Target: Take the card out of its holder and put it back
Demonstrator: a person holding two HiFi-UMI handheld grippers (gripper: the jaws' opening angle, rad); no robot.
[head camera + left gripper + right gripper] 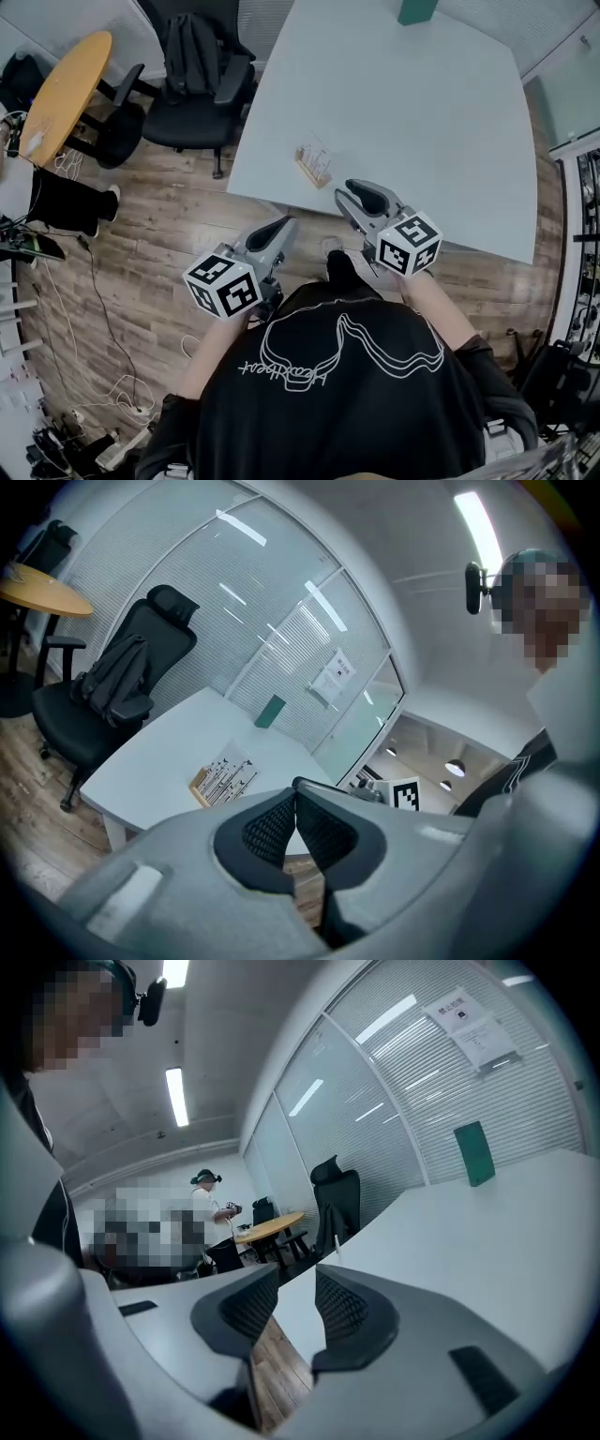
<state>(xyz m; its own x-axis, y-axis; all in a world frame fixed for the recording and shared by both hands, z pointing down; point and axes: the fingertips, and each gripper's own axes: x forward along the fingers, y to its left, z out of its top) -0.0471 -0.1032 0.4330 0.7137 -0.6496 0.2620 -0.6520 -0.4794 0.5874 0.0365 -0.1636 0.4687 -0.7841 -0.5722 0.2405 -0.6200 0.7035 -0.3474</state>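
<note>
A clear card holder on a wooden base (314,165) stands near the front edge of the white table (422,122), with a printed card upright in it. In the left gripper view the card holder (223,778) shows ahead and to the left. My left gripper (286,225) hangs over the wooden floor just short of the table edge; the jaw tips of the left gripper (295,797) touch, with nothing held. My right gripper (349,190) sits at the table edge, just right of the holder. The right gripper (295,1279) is open and nothing lies between its pads.
A green upright object (415,9) stands at the table's far side. A black office chair (197,94) with a bag on it stands left of the table, and a round wooden table (66,89) lies farther left. Cables (103,328) trail on the floor. Another person (208,1206) stands in the background.
</note>
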